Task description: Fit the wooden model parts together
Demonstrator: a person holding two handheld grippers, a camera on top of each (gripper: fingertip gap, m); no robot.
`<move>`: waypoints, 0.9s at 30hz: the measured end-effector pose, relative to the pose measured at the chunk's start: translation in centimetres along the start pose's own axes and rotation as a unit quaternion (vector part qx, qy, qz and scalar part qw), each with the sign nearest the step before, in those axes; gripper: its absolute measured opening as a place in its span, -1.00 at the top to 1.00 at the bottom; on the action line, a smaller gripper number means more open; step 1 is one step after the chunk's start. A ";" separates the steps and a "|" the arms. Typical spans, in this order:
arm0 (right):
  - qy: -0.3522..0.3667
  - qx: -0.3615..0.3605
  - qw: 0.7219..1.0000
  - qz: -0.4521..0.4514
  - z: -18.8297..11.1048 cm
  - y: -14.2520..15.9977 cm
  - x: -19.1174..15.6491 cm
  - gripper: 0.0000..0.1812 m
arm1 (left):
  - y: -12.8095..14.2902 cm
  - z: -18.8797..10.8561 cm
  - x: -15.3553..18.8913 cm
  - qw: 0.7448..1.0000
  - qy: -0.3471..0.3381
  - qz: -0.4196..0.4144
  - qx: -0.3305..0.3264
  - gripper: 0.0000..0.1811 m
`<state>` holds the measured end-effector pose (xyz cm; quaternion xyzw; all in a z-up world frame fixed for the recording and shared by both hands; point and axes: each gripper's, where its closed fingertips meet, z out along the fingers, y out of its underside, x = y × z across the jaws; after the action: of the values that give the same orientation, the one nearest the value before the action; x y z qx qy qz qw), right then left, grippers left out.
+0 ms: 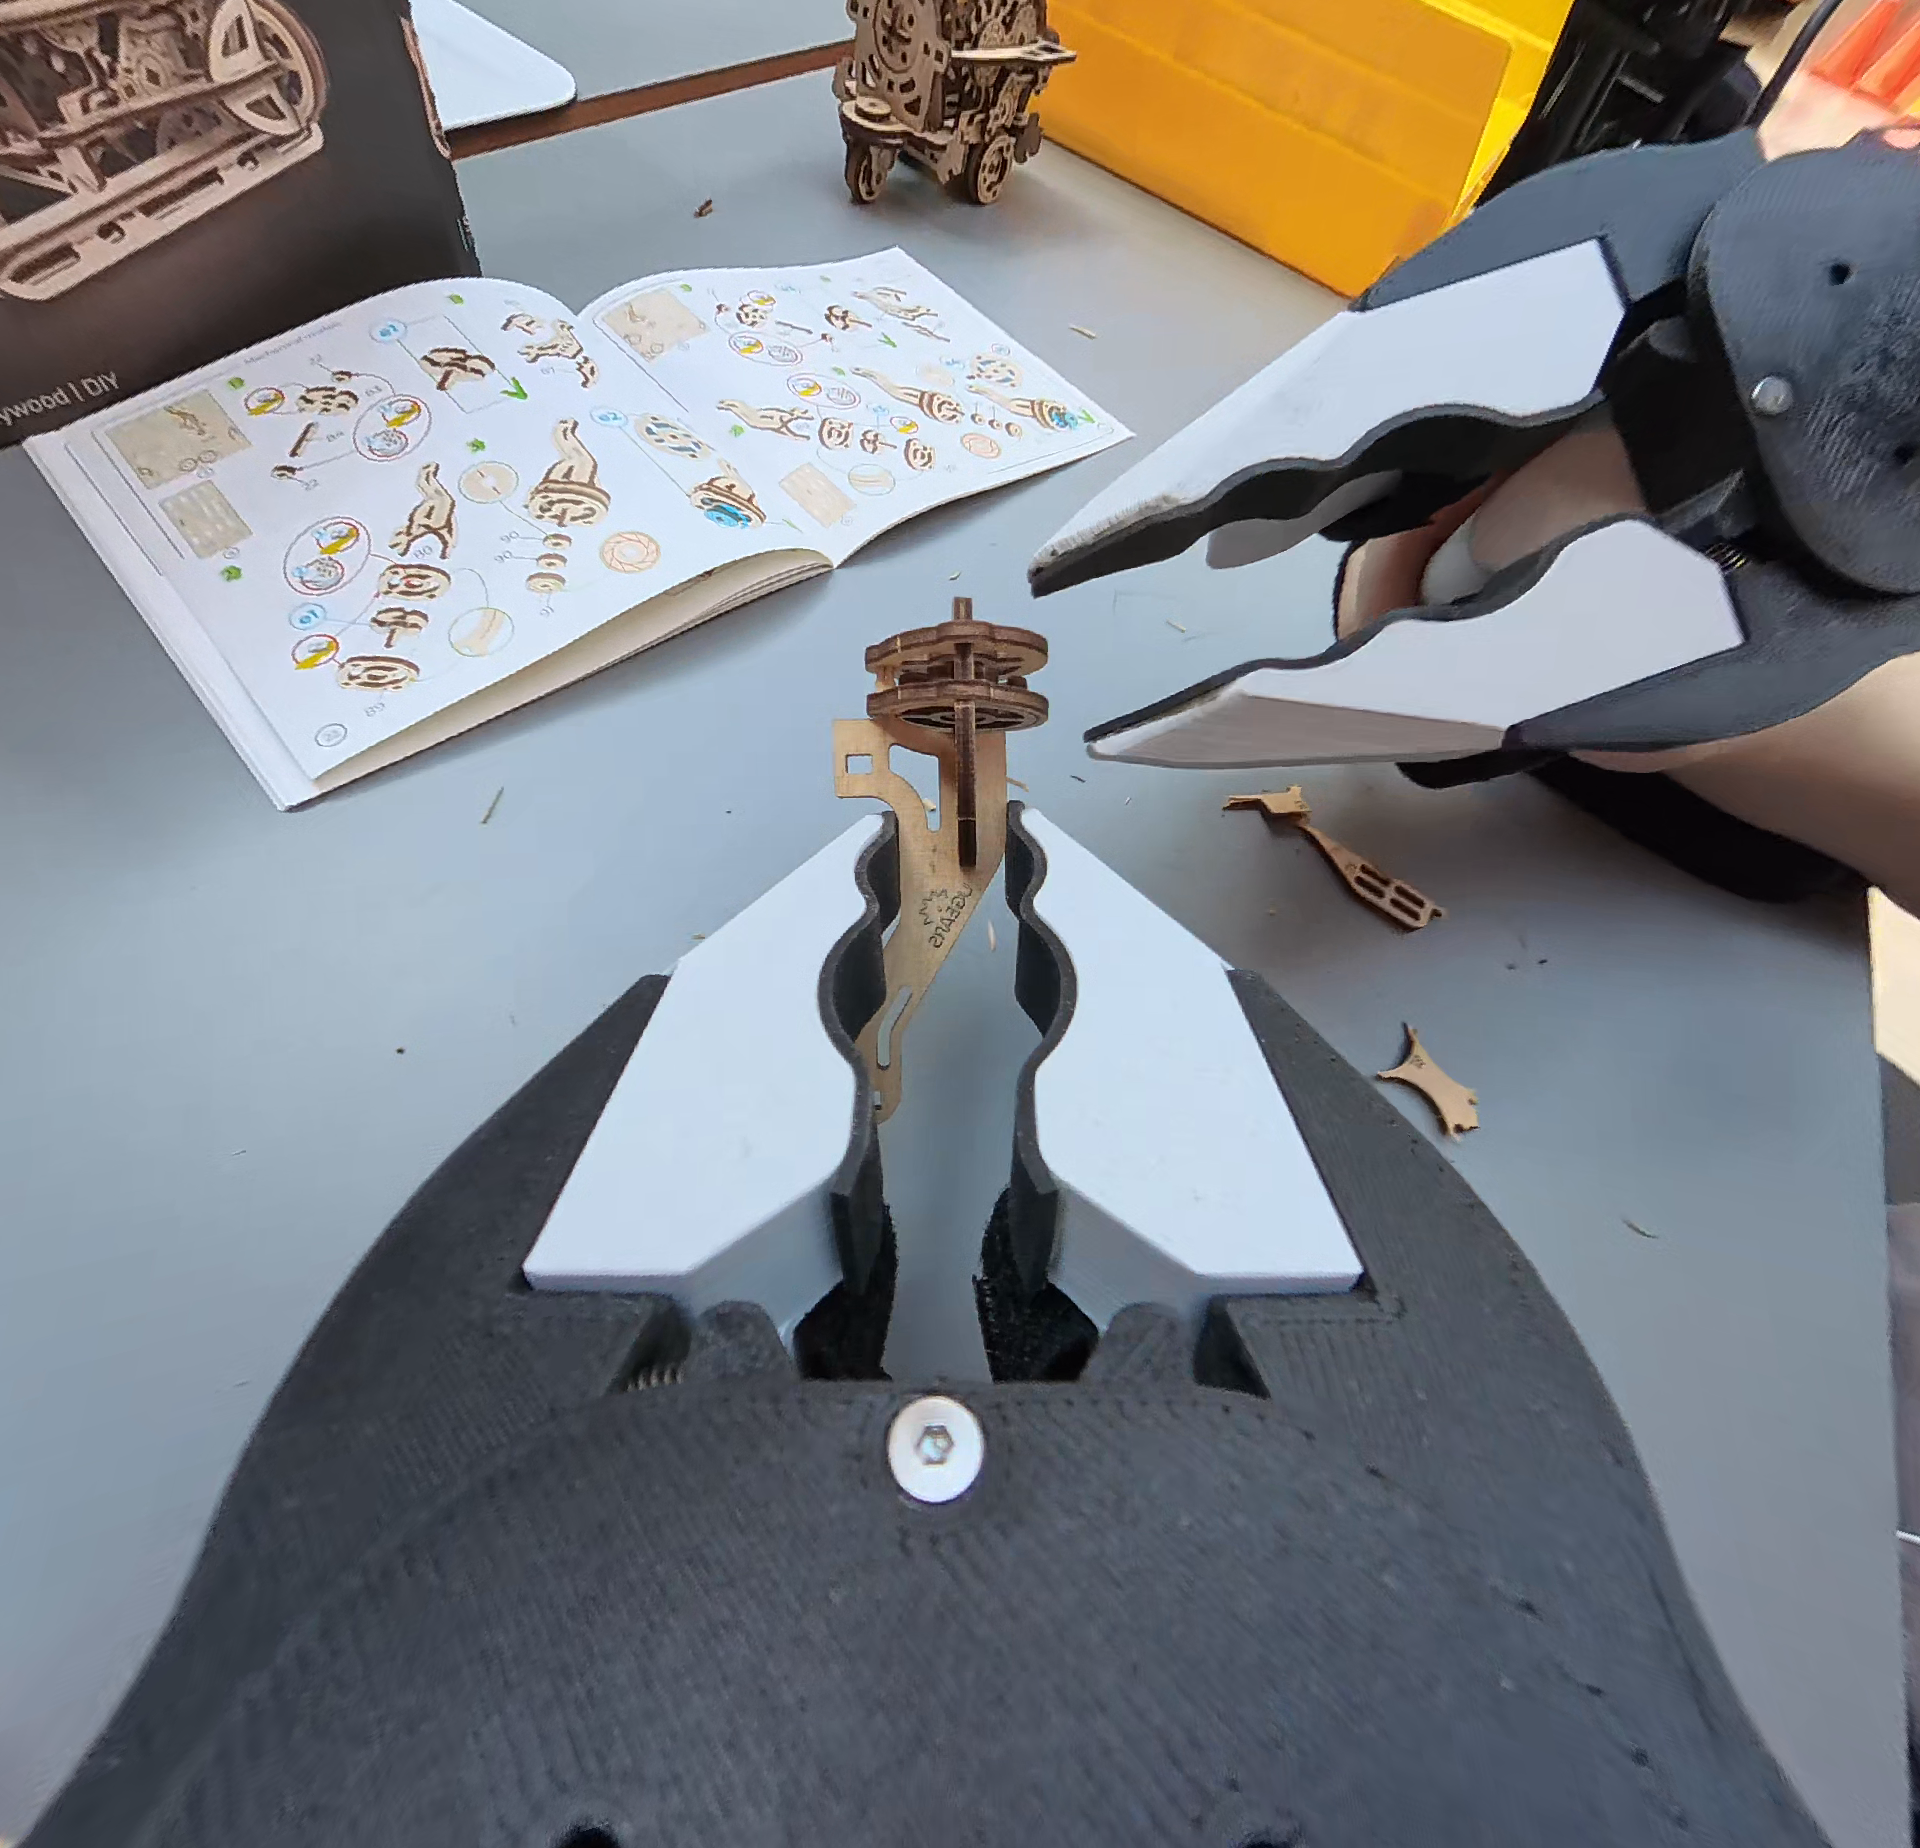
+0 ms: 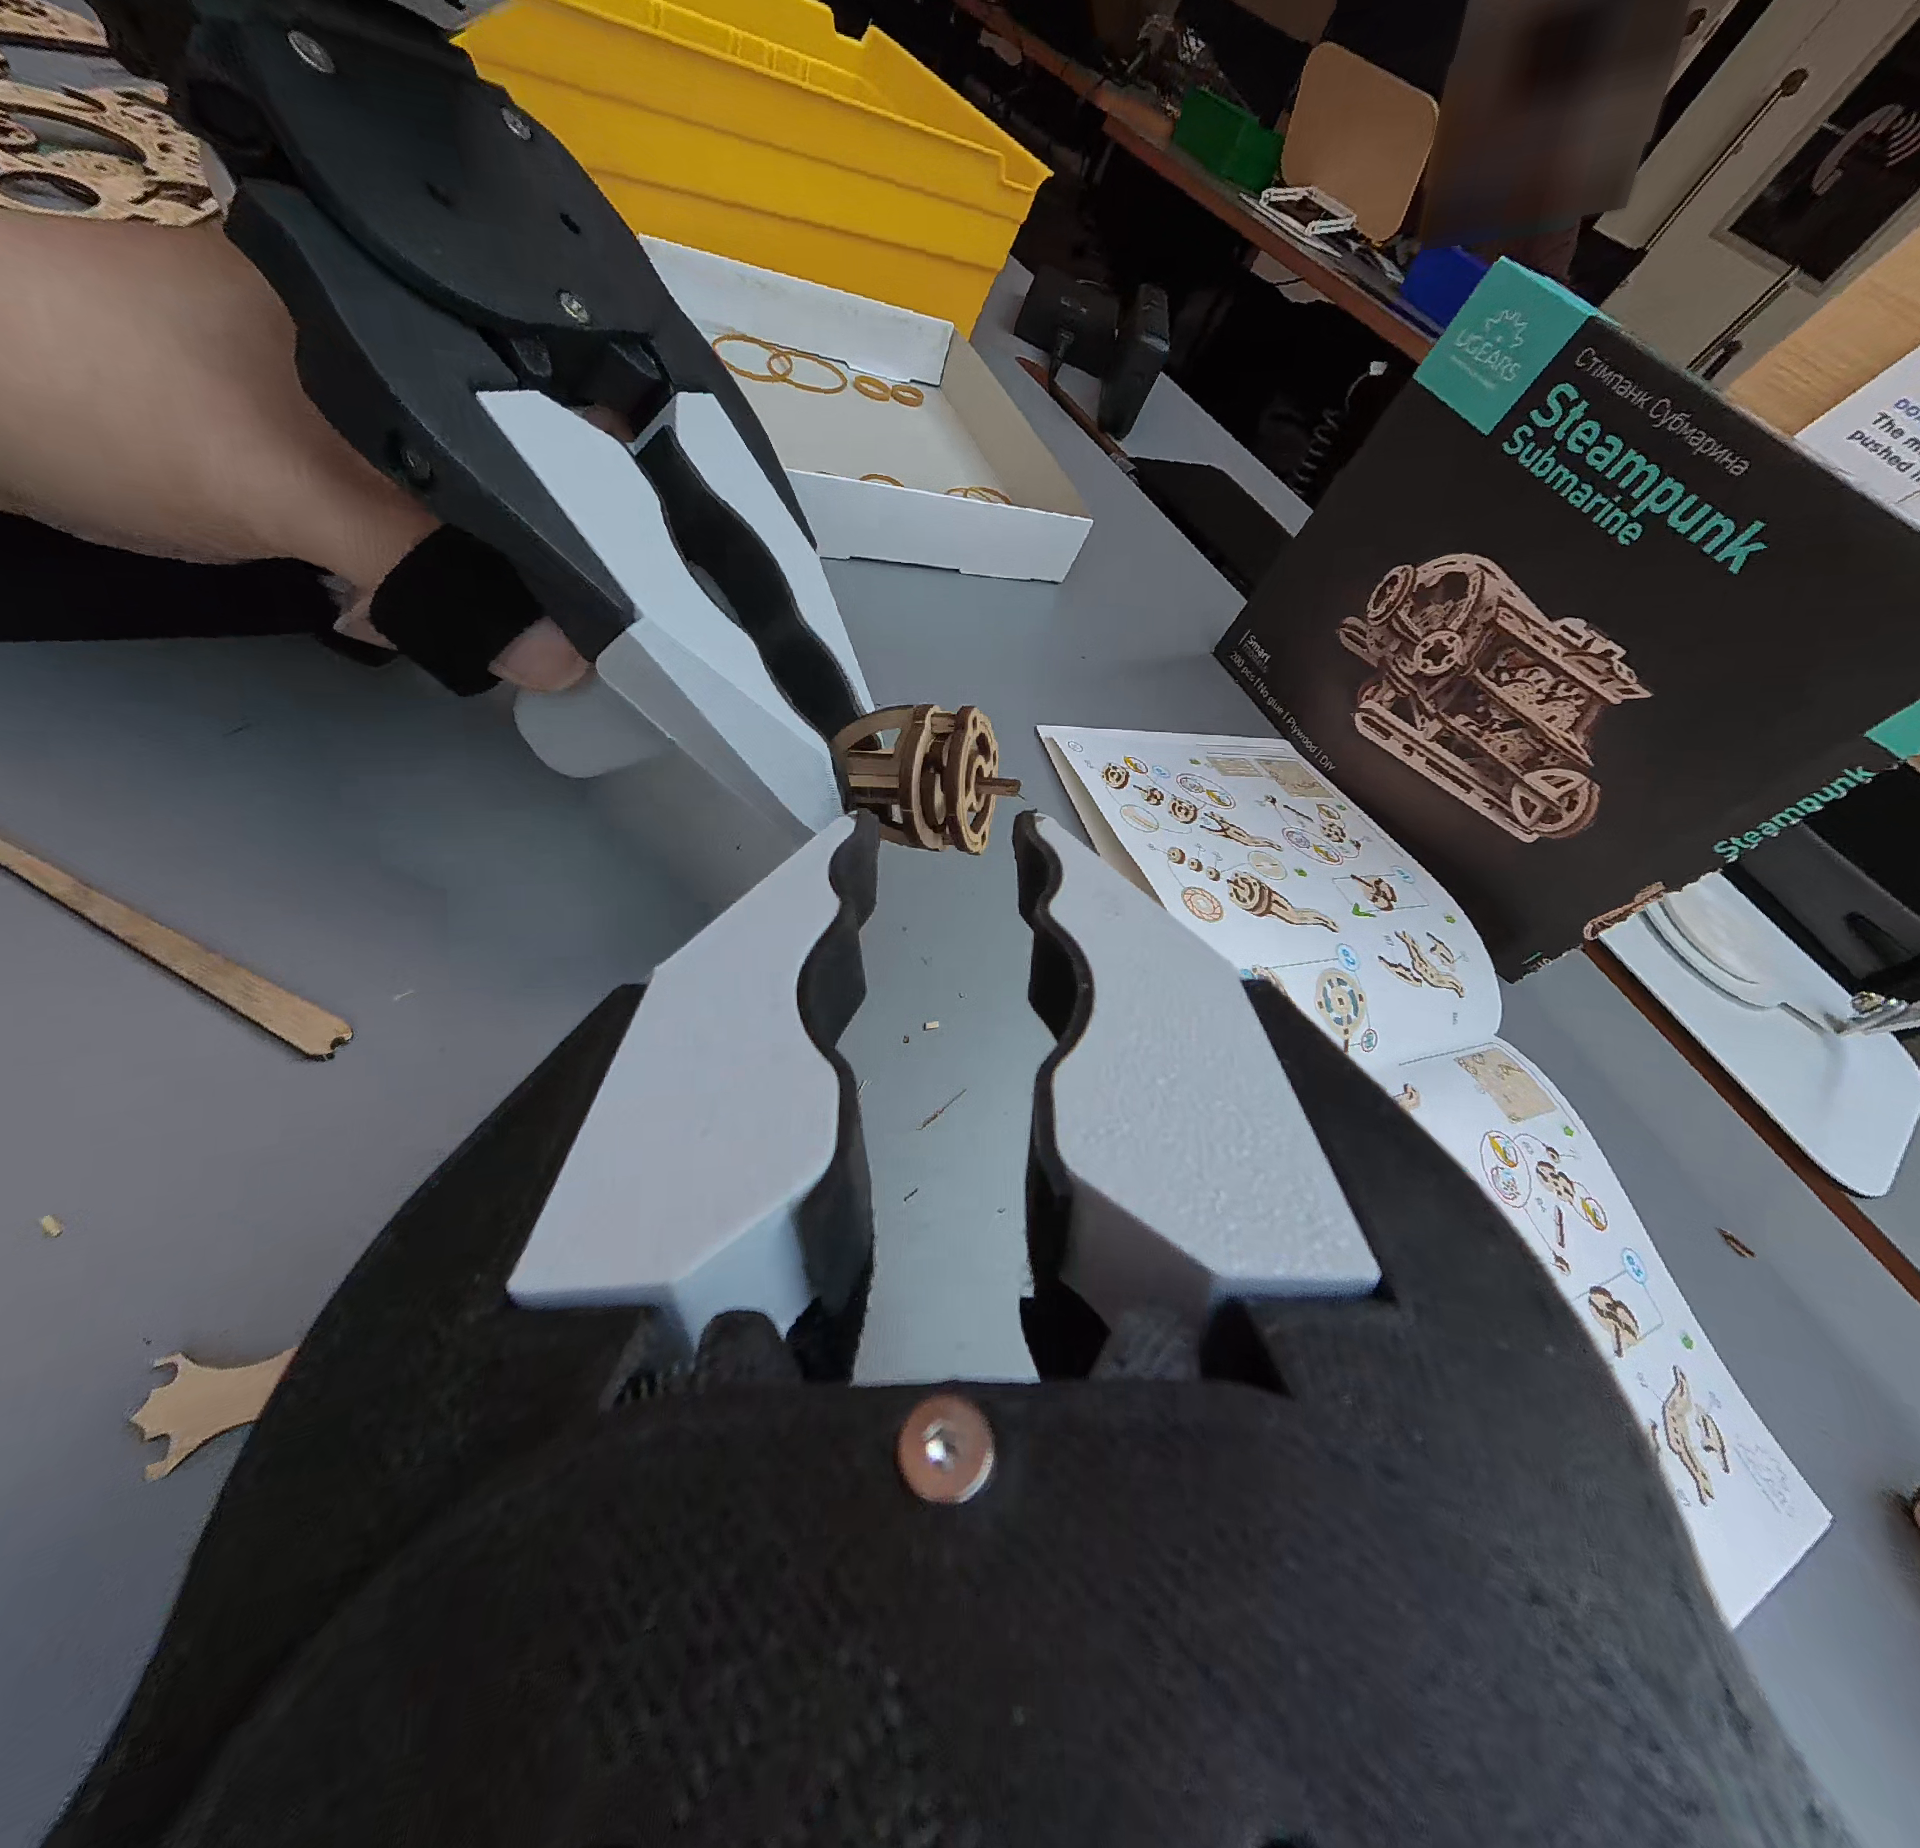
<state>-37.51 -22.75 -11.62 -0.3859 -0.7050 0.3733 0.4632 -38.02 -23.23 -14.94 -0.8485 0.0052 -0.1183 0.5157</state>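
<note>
**Plywood arm pinched, stacked discs facing my free hand-held gripper**

Plywood arm [image 1: 928, 915] sits pinched in my left hand-held gripper [image 1: 951, 827], its long axis running out past the tips to the stacked discs [image 1: 956, 681]. My right hand-held gripper [image 2: 940, 832], spread and empty, is just beside those discs [image 2: 935, 775]; their thin axle points out, away from the arm, above the grey surface [image 1: 312, 967].

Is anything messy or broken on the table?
A bit messy, nothing clearly broken. Small wooden offcuts and tiny splinters lie scattered on the grey table, near the open instruction booklet. The left tool grips the flat wooden arm with stacked discs tidily.
</note>
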 end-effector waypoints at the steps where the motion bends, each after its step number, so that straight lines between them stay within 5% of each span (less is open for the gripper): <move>1: 0.005 -0.002 1.000 -0.012 0.0 0.0 0.0 0.72 | -0.1 0.0 0.3 1.000 0.012 -0.015 0.006 0.80; 14: 0.062 -0.005 0.989 -0.133 0.0 -0.8 -0.1 0.74 | -0.8 -0.2 1.7 0.982 0.107 -0.149 0.038 0.80; 27: 0.029 0.005 0.997 -0.071 -0.2 -0.6 -0.1 0.86 | -1.1 -0.3 2.7 0.973 0.148 -0.170 0.049 0.80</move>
<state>-37.43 -23.06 -11.05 -0.3433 -0.7148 0.3316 0.5111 -35.63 -23.31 -13.28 -0.7836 -0.0685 -0.3290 0.5225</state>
